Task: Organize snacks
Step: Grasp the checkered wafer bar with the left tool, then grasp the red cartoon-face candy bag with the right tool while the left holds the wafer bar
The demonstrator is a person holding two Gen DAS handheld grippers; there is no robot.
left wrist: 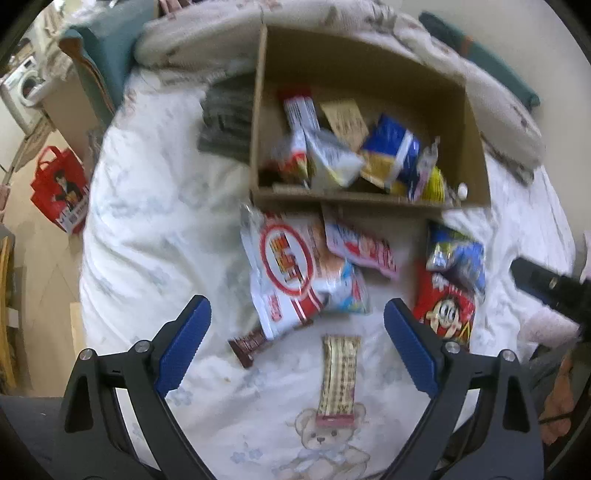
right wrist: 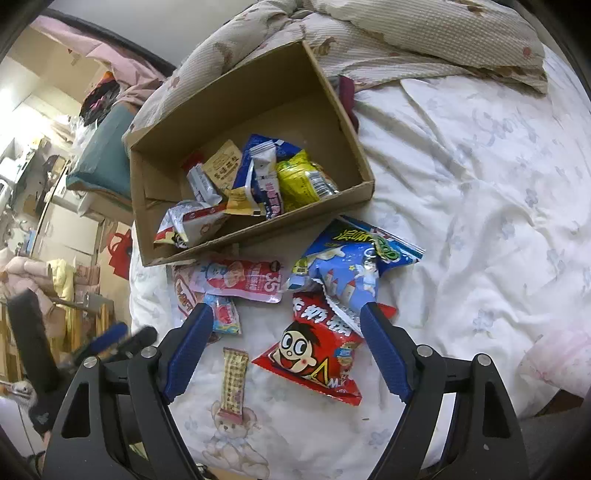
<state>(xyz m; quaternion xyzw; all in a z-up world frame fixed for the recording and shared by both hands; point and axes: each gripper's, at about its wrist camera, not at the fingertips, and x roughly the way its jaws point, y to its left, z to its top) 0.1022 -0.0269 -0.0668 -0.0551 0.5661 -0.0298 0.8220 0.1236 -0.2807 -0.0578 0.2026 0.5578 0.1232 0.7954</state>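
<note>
A cardboard box (left wrist: 258, 122) (right wrist: 325, 92) sits on the bed with several snack packets inside. In front of it lie loose snacks: a large white and red bag (left wrist: 284, 266), a pink packet (left wrist: 362, 247) (right wrist: 240, 280), a blue bag (left wrist: 458, 254) (right wrist: 343, 266), a red cartoon-face bag (left wrist: 447, 314) (right wrist: 317, 350), a beige bar (left wrist: 338, 376) (right wrist: 233, 380) and a brown bar (left wrist: 247, 343). My left gripper (left wrist: 297, 317) is open and empty above the beige bar. My right gripper (right wrist: 286, 321) is open and empty over the red bag.
The white bedsheet (right wrist: 461, 184) has a teddy-bear print (left wrist: 321, 446). A rumpled quilt (right wrist: 406, 33) lies behind the box. A dark cloth (left wrist: 225, 118) lies left of the box. A red bag (left wrist: 59, 188) stands on the floor off the bed's left edge.
</note>
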